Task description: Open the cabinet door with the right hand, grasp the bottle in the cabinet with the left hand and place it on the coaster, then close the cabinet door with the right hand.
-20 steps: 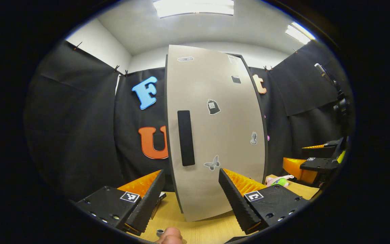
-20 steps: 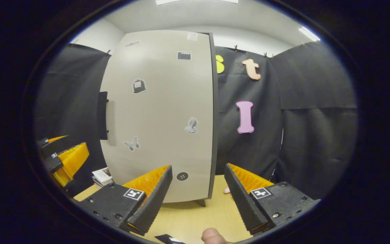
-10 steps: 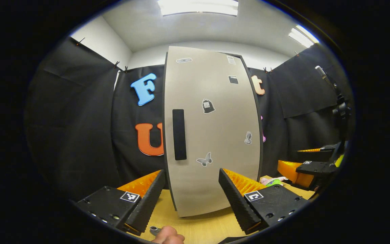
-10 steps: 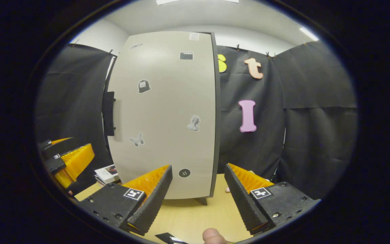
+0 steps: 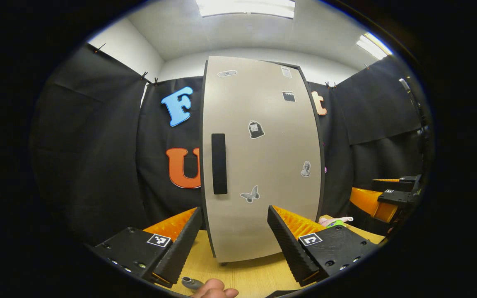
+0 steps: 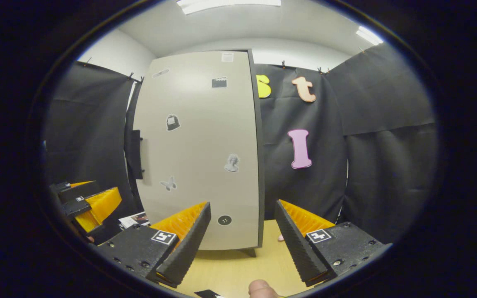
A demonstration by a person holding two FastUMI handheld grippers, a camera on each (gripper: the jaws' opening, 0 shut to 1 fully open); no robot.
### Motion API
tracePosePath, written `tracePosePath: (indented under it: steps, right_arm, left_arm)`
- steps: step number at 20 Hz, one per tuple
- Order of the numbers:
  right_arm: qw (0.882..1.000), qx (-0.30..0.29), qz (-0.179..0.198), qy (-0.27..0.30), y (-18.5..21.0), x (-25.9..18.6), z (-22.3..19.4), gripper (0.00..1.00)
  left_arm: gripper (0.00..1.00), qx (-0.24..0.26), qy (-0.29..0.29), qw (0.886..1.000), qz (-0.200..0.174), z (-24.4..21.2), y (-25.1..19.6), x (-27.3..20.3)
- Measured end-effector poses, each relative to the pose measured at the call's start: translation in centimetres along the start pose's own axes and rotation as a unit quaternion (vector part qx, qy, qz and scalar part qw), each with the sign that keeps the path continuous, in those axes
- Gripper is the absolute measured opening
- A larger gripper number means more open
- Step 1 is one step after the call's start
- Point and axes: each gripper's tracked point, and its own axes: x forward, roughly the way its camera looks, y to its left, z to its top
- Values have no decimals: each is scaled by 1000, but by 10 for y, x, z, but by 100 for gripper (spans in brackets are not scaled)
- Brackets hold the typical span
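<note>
Both grippers, left gripper and right gripper, hover wide open (holding nothing) before the shut cabinet door.

The door looks like smooth, matt beige board with a dark edge, dotted with flat paper stickers. Its handle is matt black. The bench shows pale wood grain. The claw fingers have ridged, plastic-looking faces.

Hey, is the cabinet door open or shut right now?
Shut. The cabinet door lies flat across the front, nothing of the inside showing, and its black handle is untouched. Both the left gripper and right gripper hang open before it.
</note>
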Motion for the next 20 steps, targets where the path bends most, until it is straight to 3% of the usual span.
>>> tracePosePath:
  steps: [5, 10, 11, 13, 16, 17, 18, 20]
  right_arm:
    - [1000, 3, -6, 8, -7, 0, -3, 100]
    - [1000, -1, -6, 12, -8, 2, -3, 99]
    - [1000, -3, -8, 17, -9, 3, -6, 95]
    - [1000, 1, -7, 22, -9, 4, -8, 99]
    - [1000, 4, -9, 25, -11, 6, -12, 96]
    - [999, 2, -12, 29, -12, 8, -14, 99]
    - [999, 2, -13, 35, -11, 9, -18, 95]
    - [999, 4, -12, 45, -9, 12, -20, 99]
  left_arm:
    - [96, 2, 8, 1000, 2, -4, 0, 0]
    - [96, 4, 15, 1000, 3, -9, -1, 1]
    - [96, 5, 17, 1000, 1, -9, -2, 1]
    - [96, 4, 16, 1000, -2, -9, -5, 3]
    - [96, 6, 14, 1000, -5, -9, -7, 6]
    - [96, 6, 14, 1000, -6, -11, -7, 7]
    - [96, 2, 13, 1000, -10, -12, -9, 9]
    - [96, -1, 12, 1000, -11, -13, -7, 14]
